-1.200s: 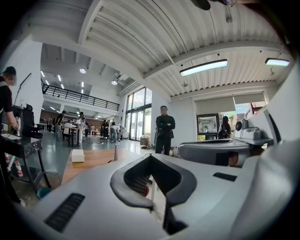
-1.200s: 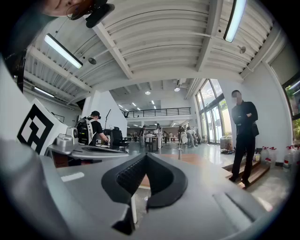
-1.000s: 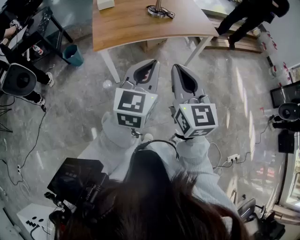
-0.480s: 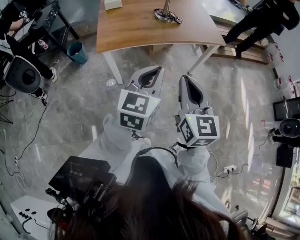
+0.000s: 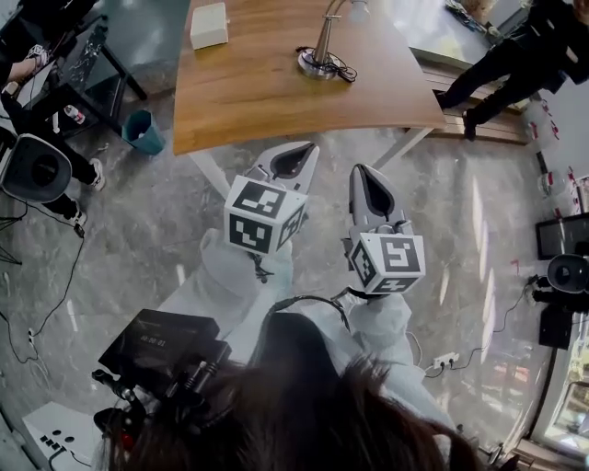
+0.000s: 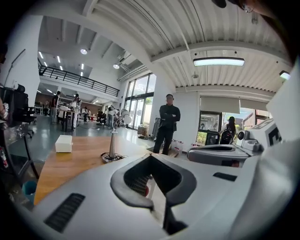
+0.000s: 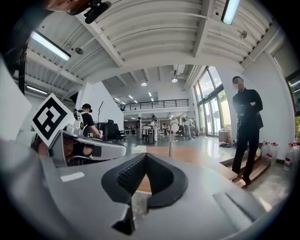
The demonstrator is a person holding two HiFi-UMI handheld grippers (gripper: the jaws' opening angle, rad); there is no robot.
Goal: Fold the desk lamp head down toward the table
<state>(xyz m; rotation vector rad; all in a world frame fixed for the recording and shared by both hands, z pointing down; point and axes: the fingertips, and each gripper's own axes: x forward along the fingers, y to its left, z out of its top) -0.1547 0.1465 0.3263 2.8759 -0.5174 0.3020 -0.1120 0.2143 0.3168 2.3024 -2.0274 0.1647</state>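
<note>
1. Left gripper (image 5: 306,148): clenched, jaws closed tip to tip with nothing between them. It is held level above the floor, its tip at the near edge of the tabletop (image 5: 258,101).
2. Right gripper (image 5: 363,171): clenched and empty, held beside the left gripper, just short of the same edge.
3. Desk lamp (image 5: 319,57): stands on the far part of the tabletop, well apart from both grippers. The stem is upright, the head (image 5: 356,9) is raised, and the cable is coiled at the base.
4. White box (image 5: 209,25): on the far left of the tabletop, apart from the lamp.
5. Teal bin (image 5: 143,132): on the floor left of the tabletop.
</note>
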